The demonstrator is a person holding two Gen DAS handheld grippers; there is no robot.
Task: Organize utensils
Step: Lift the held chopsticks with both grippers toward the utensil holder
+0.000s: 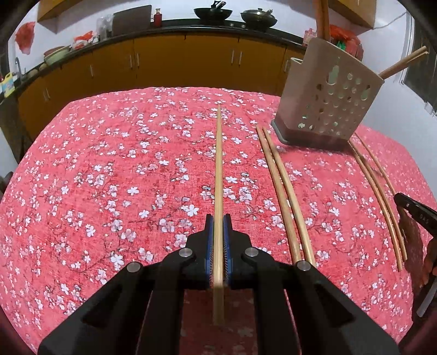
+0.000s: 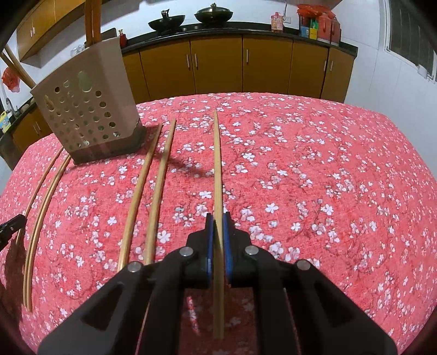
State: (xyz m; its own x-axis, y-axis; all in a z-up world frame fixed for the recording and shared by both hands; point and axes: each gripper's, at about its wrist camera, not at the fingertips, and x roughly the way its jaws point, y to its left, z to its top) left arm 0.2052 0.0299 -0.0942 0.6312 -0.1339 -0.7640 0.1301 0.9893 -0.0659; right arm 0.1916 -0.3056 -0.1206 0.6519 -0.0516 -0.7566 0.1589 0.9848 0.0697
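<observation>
My left gripper (image 1: 218, 221) is shut on a long wooden chopstick (image 1: 218, 163) that runs straight ahead between the blue pads. My right gripper (image 2: 217, 219) is likewise shut on a second chopstick (image 2: 217, 163). A beige perforated utensil holder (image 1: 327, 95) (image 2: 84, 109) stands on the red floral tablecloth (image 1: 123, 163) (image 2: 314, 177), with chopsticks (image 1: 322, 19) (image 2: 91, 19) poking out of its top. Between the two grippers, two loose pairs of chopsticks (image 1: 281, 191) (image 1: 382, 196) lie on the cloth, also seen as pairs (image 2: 153, 185) (image 2: 43, 196) in the right wrist view.
The other gripper shows at each frame's edge: the right one (image 1: 415, 215), the left one (image 2: 11, 225). Yellow kitchen cabinets (image 2: 245, 62) with a black counter carrying woks (image 1: 213, 12) run behind the table. The table edge curves away at the far side.
</observation>
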